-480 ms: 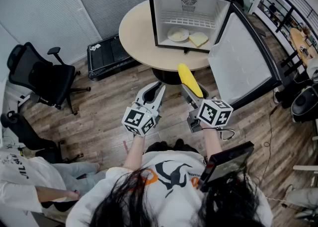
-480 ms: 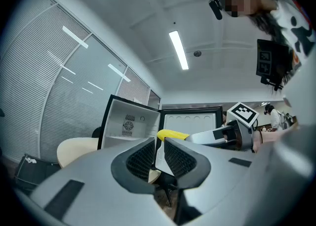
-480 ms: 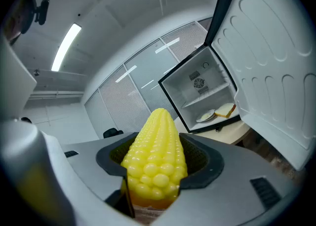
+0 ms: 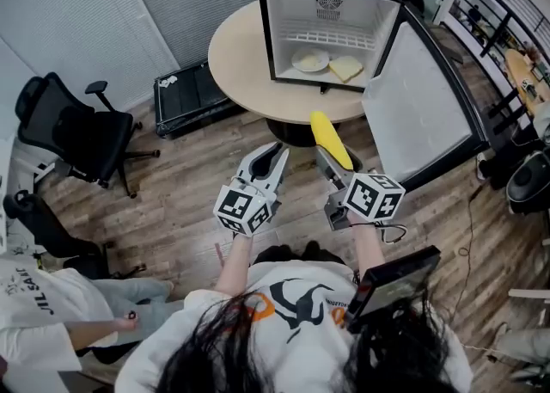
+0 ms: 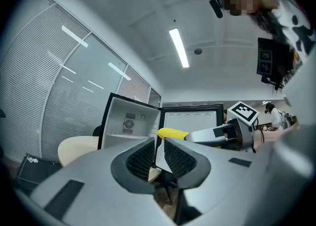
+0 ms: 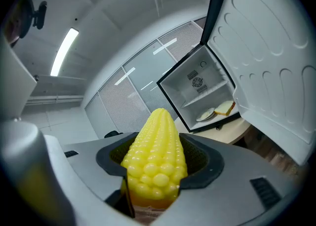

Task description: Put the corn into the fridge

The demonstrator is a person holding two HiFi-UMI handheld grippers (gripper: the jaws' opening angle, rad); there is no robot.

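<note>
The single corn (image 6: 154, 156), a yellow tapered cob with rows of rounded, glossy kernels, is clamped by its thick end between the two jaws of the right gripper (image 4: 333, 166). Its pointed tip projects forward past the jaw tips. It is outside the fridge (image 4: 331, 17), which stands ahead of the jaws. The jaws stand wide, and their dark ribbed pads press on both sides of the cob. The left gripper (image 4: 276, 150) is just beside the right gripper on its left, at about the same reach. Its two jaws are drawn together with only a thin slit between the mesh-textured pads, and nothing is in the slit. Each gripper carries one marker cube, two in all, white with black square patterns. The one fridge is a box with a black casing and a smooth white liner. Its door (image 4: 421, 107) is swung open to the right of the right gripper, with a moulded white inner panel. Inside there is one white wire shelf (image 4: 331, 39). On the fridge floor below it are one round pale plate (image 4: 309, 60) and, just beside it, one square slice of bread (image 4: 346, 68). The fridge stands on one round beige table (image 4: 241, 64). Under the grippers is wood-plank flooring (image 4: 180, 202). One black office chair (image 4: 73, 133) stands well to the left of the left gripper.
</note>
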